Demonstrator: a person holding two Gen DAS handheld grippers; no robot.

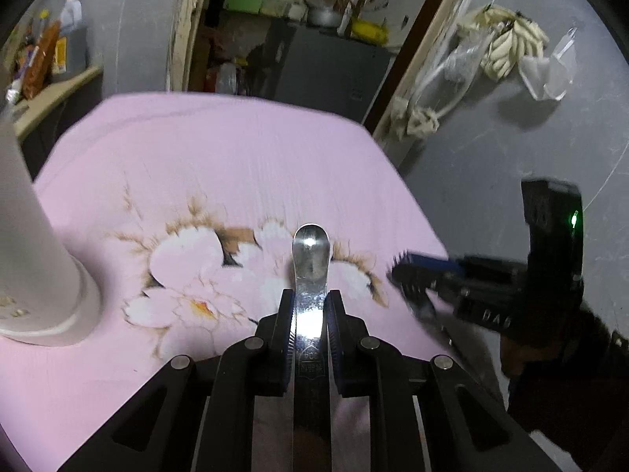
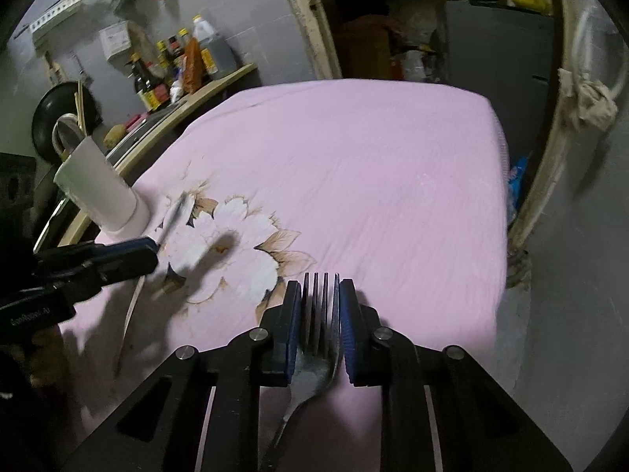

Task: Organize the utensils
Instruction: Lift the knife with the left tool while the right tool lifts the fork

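Note:
In the left wrist view my left gripper point(image 1: 310, 301) is shut on a flat metal utensil point(image 1: 310, 253), whose rounded handle end sticks out forward above the pink flowered cloth point(image 1: 220, 165). A white cup point(image 1: 35, 259) stands close on the left. In the right wrist view my right gripper point(image 2: 320, 289) is shut on a metal fork point(image 2: 314, 340), tines forward between the blue pads and handle running back under the jaws. The left gripper point(image 2: 151, 249) shows there at the left, with its blurred utensil point(image 2: 175, 212) pointing towards the white cup point(image 2: 98, 188). The right gripper point(image 1: 399, 271) appears at the cloth's right edge.
A shelf point(image 2: 220, 78) with sauce bottles and a dark pan point(image 2: 47, 118) runs along the table's left side. Wooden sticks point(image 2: 80, 106) rise behind the cup. A grey wall with hanging cloths point(image 1: 507, 47) is on the right, and an open doorway lies beyond the table's far edge.

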